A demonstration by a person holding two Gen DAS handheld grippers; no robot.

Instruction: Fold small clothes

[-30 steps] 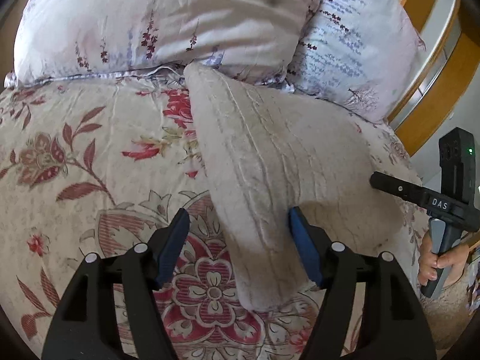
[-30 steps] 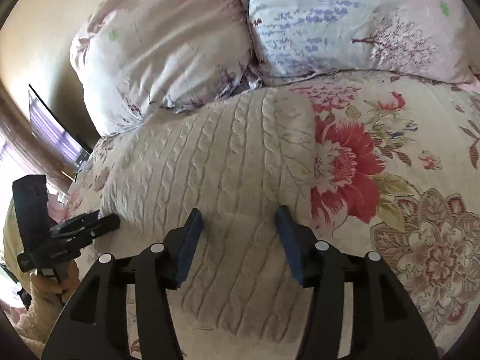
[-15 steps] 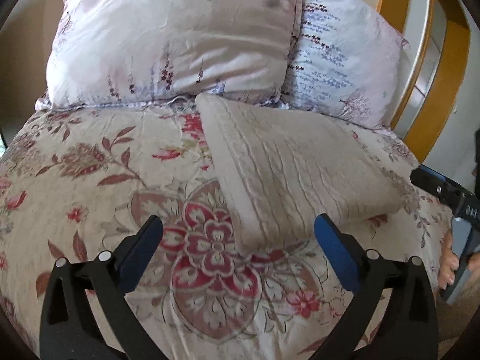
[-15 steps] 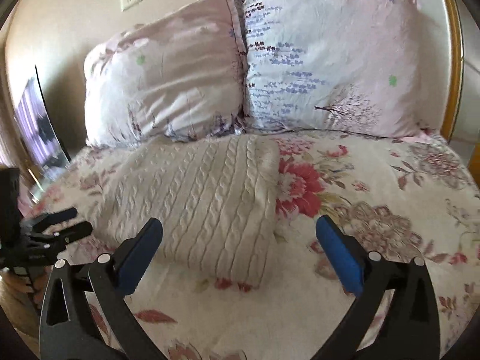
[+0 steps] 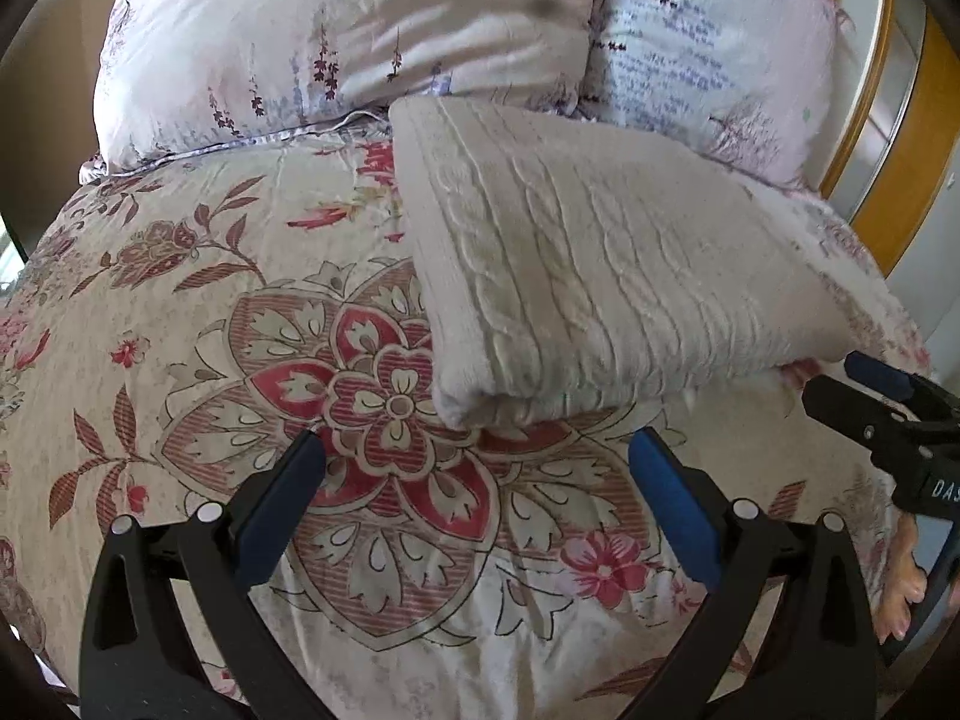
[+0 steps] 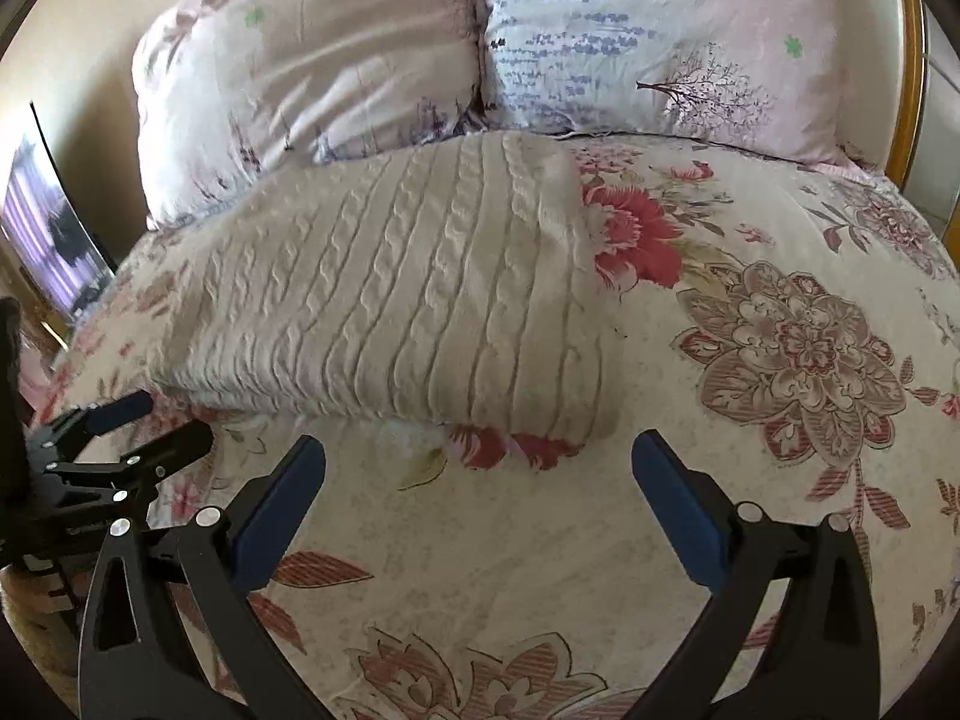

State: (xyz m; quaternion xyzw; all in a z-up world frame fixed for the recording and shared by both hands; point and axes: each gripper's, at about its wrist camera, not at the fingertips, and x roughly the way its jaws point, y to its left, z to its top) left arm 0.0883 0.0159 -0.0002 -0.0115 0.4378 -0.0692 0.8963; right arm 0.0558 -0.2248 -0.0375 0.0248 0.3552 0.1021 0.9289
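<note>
left wrist view shows the left tool (image 5: 474, 480) spread wide with nothing between its blue pads, its jaws having just been opening, just short of the near folded edge of the cream cable-knit sweater (image 5: 600, 264). that sweater lies folded flat on the floral bed cover (image 5: 180, 312), its far end against two pillows (image 5: 348, 36). right wrist view shows the right tool (image 6: 477, 480) likewise released and empty after opening, just short of the sweater's near edge, with the left tool at the frame's left.
</note>
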